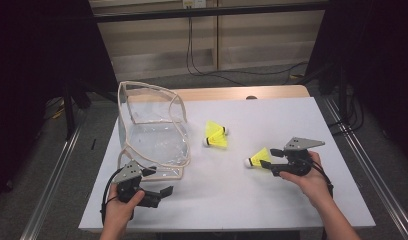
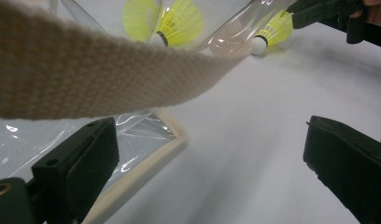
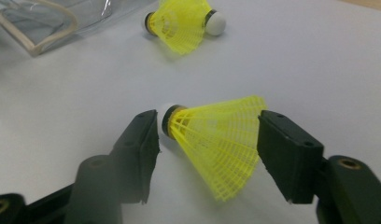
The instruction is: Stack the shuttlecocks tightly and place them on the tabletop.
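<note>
The right gripper (image 1: 266,158) rests low on the white table (image 1: 272,200), its jaws parted around a yellow shuttlecock (image 3: 216,144) lying on its side; whether the pads touch it cannot be told. The left gripper (image 1: 162,181) stands open and empty beside the clear bag (image 1: 152,135). Two more shuttlecocks (image 1: 215,135) lie together near mid-table.

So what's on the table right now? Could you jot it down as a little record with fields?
surface: white table
bag: clear bag with beige trim, standing open at the left
shuttlecocks: three yellow; a pair lying mid-table
left gripper: jaws open, beside the bag's base, holding nothing
right gripper: jaws either side of the third shuttlecock, which lies on the table
grip: pads not visibly pressing
</note>
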Motion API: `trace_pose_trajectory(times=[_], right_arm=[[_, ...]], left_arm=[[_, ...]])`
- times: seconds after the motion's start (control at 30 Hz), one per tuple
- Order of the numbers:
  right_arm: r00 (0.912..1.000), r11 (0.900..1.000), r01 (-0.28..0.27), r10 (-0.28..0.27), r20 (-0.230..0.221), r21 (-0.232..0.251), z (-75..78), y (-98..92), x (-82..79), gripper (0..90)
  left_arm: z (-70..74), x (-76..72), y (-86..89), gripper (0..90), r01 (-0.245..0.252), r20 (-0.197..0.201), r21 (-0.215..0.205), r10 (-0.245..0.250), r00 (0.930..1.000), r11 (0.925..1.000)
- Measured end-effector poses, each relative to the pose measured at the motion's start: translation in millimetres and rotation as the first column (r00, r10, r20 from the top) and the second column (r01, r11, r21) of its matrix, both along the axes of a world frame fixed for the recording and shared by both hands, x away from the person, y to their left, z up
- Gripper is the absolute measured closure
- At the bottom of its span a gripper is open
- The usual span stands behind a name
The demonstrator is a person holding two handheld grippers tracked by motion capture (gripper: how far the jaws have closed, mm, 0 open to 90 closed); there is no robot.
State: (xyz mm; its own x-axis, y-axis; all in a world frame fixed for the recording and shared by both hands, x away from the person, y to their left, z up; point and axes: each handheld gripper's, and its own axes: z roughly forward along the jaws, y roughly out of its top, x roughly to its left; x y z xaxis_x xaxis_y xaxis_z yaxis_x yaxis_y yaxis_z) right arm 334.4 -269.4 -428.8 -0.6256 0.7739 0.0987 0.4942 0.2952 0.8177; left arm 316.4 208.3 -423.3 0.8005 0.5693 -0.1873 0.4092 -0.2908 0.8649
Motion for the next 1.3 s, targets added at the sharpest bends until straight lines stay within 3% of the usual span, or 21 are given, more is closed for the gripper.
trace_pose_trajectory(times=[0.47,0.7,1.03,1.3], right_arm=[[0.9931,0.992,-0.111,0.108,-0.046,-0.067,-11.8,4.1,-0.2,71.1],[0.9888,0.988,-0.142,0.139,-0.055,-0.056,-14.8,3.7,0.2,88.0],[0.9941,0.994,-0.106,0.107,-0.021,0.028,-10.0,-2.7,1.2,90.0],[0.9956,0.994,-0.094,0.094,0.002,0.05,-5.6,0.2,3.3,90.0]], left_arm=[[0.5,-0.1,1.3,3.6,-0.003,0.006,-0.003,0.003,1.0,1.0],[1.6,-0.3,2.3,3.6,-0.011,0.008,-0.01,0.011,0.9999,0.9999],[2.9,-0.2,6.1,3.7,-0.025,0.016,-0.018,0.026,0.9995,0.9995],[2.4,0.6,7.5,3.6,-0.025,0.016,-0.02,0.026,0.9995,0.9995]])
